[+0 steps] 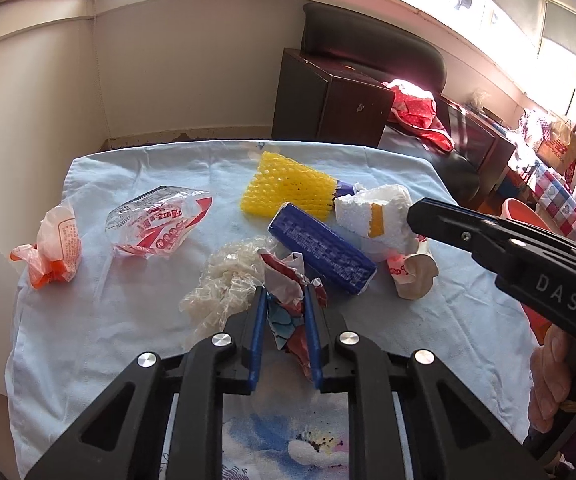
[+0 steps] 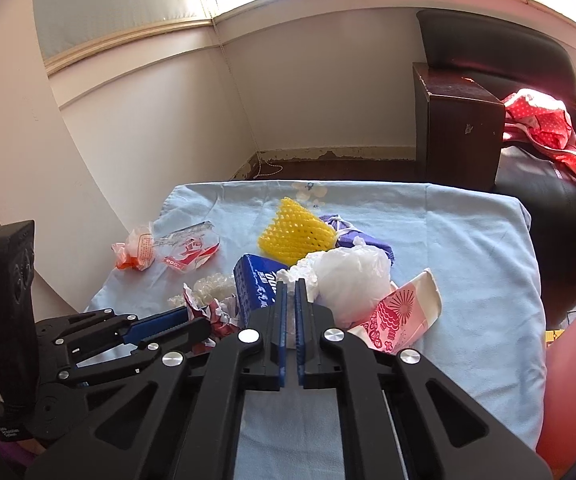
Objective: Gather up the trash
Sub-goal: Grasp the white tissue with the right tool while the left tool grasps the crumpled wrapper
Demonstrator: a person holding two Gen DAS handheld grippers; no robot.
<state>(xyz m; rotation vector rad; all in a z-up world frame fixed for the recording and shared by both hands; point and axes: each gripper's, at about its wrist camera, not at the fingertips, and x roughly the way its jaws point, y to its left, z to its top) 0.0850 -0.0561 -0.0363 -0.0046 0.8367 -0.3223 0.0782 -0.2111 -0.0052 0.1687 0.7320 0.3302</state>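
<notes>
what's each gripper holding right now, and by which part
The left gripper is shut on the crumpled red and white wrapper, pinching its near end. The right gripper is shut at the styrofoam chunk; whether it grips it cannot be told.

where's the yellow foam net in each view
Left wrist view: yellow foam net lies above centre on the far part of the cloth, behind the blue packet.
Right wrist view: yellow foam net at centre, again behind the blue packet.
Shared landmark: the blue packet.
</notes>
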